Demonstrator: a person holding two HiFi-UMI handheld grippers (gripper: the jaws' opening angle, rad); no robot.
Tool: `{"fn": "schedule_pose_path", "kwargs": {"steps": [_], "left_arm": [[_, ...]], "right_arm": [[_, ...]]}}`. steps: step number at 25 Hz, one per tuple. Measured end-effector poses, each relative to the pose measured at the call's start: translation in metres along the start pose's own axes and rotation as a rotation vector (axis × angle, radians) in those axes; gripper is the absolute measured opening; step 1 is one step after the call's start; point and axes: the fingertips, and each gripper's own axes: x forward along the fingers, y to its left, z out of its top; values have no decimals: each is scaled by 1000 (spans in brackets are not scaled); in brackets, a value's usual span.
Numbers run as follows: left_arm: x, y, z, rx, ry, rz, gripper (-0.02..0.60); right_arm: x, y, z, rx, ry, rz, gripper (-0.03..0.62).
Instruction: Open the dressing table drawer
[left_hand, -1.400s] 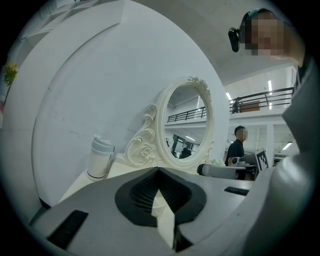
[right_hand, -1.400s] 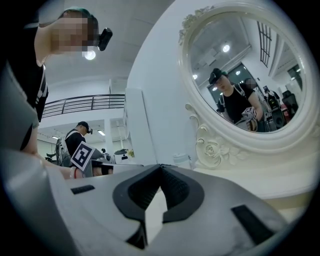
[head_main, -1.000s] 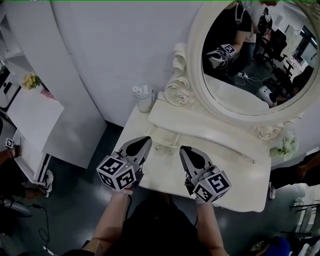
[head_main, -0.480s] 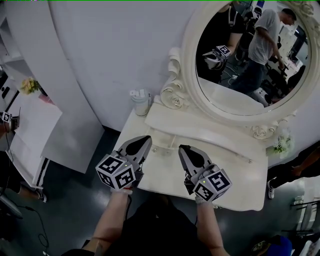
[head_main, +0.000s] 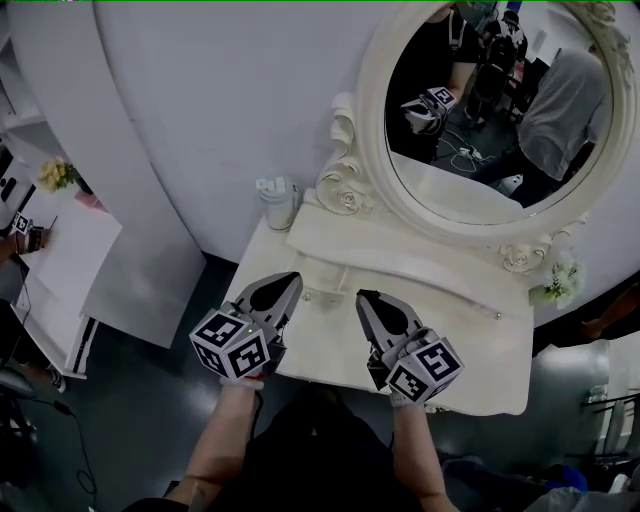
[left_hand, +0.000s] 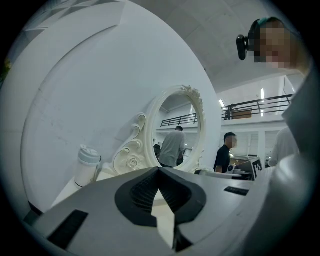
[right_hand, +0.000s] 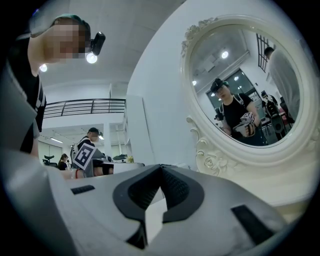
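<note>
- Over the near edge of the cream dressing table (head_main: 470, 370) I hold both grippers side by side, pointing level toward the far wall.
- My left gripper (head_main: 289, 284) is closed: its own view shows the two dark pads meeting at the tip with nothing between them.
- My right gripper (head_main: 365, 300) is closed in the same way, its pads together and empty.
- The two grippers are apart from each other, the left one a little farther in than the right.
- The drawer (head_main: 430, 298) sits in the low raised tier at the far side of the tabletop, under the mirror (head_main: 480, 130), and it is shut.
- A small knob (head_main: 318, 295) marks the drawer tier's left end, and another knob (head_main: 497, 315) marks its right end.
- My left gripper's tip is just beside the left knob, on its left; I cannot tell whether it touches it.
- My right gripper's tip is near the tier front, to the right of that knob.
- A white lidded cup (head_main: 277, 203) stands at the far left corner of the table, beside the mirror's carved scroll (head_main: 345, 185).
- A small bunch of flowers (head_main: 560, 280) sits at the far right, just below the mirror frame.
- The mirror reflects me holding a gripper, with other people behind.
</note>
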Motion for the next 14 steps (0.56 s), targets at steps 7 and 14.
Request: {"fn": "schedule_pose_path", "kwargs": {"steps": [7, 14], "left_arm": [[-5, -2, -5, -13, 10, -7, 0], [-10, -2, -6, -21, 15, -14, 0]], "right_arm": [[-5, 6, -6, 12, 3, -5, 3], [-7, 11, -9, 20, 5, -8, 3]]}}
